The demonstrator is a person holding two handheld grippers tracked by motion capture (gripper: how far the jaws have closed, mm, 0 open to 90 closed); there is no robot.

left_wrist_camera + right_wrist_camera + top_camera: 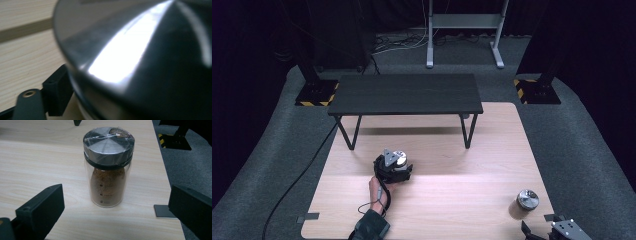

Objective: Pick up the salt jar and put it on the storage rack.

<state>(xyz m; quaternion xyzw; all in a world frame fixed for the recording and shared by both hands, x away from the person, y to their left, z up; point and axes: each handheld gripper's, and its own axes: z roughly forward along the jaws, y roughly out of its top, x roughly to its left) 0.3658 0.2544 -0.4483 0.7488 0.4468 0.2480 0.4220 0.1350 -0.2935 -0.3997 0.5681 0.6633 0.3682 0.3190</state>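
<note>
My left claw (395,161) had clamped on a metal-lidded jar (140,57) near the middle of the bench (452,195). My right claw (117,220) stood apart at the bench's near right corner, with a spice jar (108,167) upright just beyond its jaws, untouched.

Silver-lidded jar (397,161) upright mid-bench, partly hidden beneath left gripper, second glass jar (108,167) of brown powder upright near bench's right edge

Two jars (526,202) (398,159), one black bench (406,94)
</note>
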